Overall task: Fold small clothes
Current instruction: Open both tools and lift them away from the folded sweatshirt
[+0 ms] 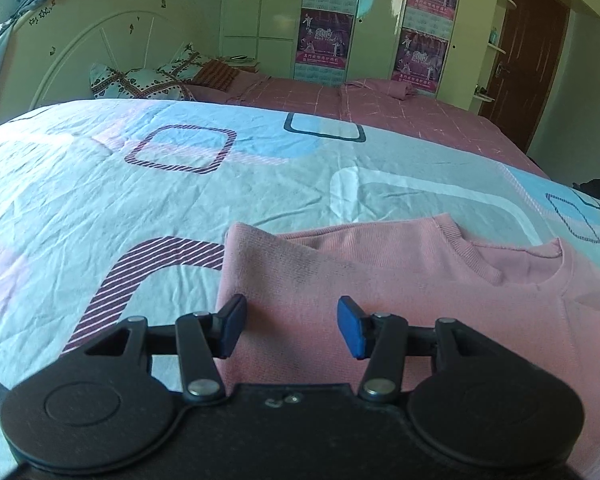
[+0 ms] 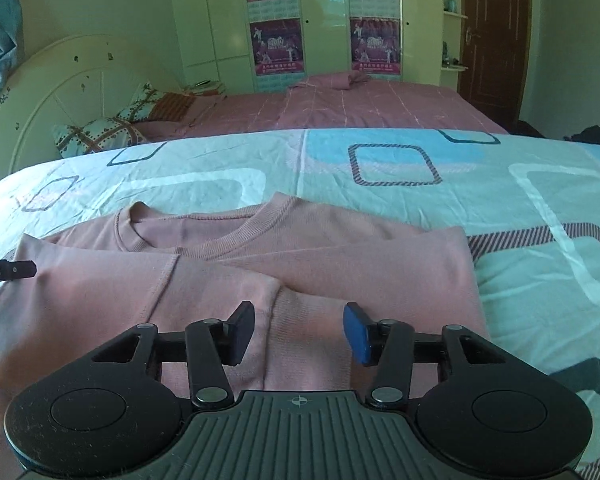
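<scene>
**Fold Hazards: Both Grippers Apart Above a Part-Folded Sweater**

The pink sweater point(image 2: 320, 256) lies flat on the patterned quilt point(image 2: 380, 168), collar point(image 2: 204, 232) toward the far side. One side panel appears already folded inward, and a sleeve with its ribbed cuff point(image 2: 308, 340) lies across the body.

The left gripper point(image 1: 292, 328) hangs over the sweater's left edge with its jaws apart, holding nothing. The right gripper point(image 2: 300, 334) hangs over the cuff, jaws likewise apart and empty. Whether either set of fingertips touches the cloth cannot be determined.

Probable faults from this state:

1. Pinching too deep. The quilt lies directly beneath the sweater; a low grasp may catch both layers and drag the quilt.
2. Pinching one layer only. At the folded edge, several layers are stacked. Taking the top layer alone would likely undo the fold.
3. Uneven lift. If one gripper rises ahead of the other, the soft knit may skew and the crease will run crooked.
4. Cuff displacement. A sideways brush may slide the loose sleeve off the body.
</scene>
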`<state>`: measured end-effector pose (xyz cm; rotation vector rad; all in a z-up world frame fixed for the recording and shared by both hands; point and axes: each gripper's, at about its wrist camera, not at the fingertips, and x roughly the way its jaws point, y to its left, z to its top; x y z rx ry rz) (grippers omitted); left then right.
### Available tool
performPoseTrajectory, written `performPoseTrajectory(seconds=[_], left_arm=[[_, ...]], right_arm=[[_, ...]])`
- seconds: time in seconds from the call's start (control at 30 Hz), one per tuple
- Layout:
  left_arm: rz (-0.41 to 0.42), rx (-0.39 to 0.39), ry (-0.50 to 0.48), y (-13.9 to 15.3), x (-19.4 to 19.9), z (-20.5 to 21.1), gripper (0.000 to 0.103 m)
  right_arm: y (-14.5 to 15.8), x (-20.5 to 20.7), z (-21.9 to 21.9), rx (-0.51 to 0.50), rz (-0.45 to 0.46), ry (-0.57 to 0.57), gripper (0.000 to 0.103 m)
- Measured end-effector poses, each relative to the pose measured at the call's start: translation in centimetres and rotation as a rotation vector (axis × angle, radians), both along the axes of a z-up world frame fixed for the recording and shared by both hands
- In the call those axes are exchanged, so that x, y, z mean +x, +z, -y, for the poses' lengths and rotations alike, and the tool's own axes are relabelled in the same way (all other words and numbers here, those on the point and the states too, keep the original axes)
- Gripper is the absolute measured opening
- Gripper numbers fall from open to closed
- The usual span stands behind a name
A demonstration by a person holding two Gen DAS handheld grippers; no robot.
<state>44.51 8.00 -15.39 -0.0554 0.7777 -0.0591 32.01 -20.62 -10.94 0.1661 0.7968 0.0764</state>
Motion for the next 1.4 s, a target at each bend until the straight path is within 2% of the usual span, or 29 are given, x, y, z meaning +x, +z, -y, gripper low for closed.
performPoseTrajectory(seconds=[0.13,0.2,0.27,0.47,0.67,0.9,1.13,1.27,1.4], left_arm=[[0.010,0.011,0.003,-0.6,0.6,-0.3,0.048],[0.016,0.006,0.007,-0.7,0.6,-0.5,0.048],[0.012,-0.002,0.016,-0.6,0.6,-0.5,0.047],[0.006,0.012,-0.012,1.1,-1.5,0.2,0.048],[-0.027,0.001,-0.064,1.8,-4.6,1.5,0.048],[-0.060,-0.003,-0.112,1.8,-8.1,2.9,0.051],[-0.069,0.043,-0.145,0.5,-9.7,2.7,0.052],[-0.067,0.039,-0.168,0.9,-9.9,2.3,0.052],[-0.057,0.028,-0.197,1.4,-10.5,2.1,0.052]], right_arm=[[-1.1,1.6,-1.0,-0.023,-0.019,0.003,0.049],[-2.5,2.2,-0.9,-0.074,-0.062,-0.011,0.049],[-3.0,2.1,-0.2,-0.058,-0.066,-0.026,0.055],[-1.1,0.5,0.3,-0.010,-0.047,-0.051,0.055],[1.0,-1.9,-2.2,0.023,-0.015,0.008,0.055],[0.7,-3.9,-5.9,0.020,-0.043,0.079,0.055],[-0.9,-4.9,-6.8,-0.042,-0.109,0.053,0.055],[0.4,-6.1,-7.3,-0.082,-0.081,0.030,0.055],[1.4,-7.7,-7.4,-0.045,-0.078,0.015,0.055]])
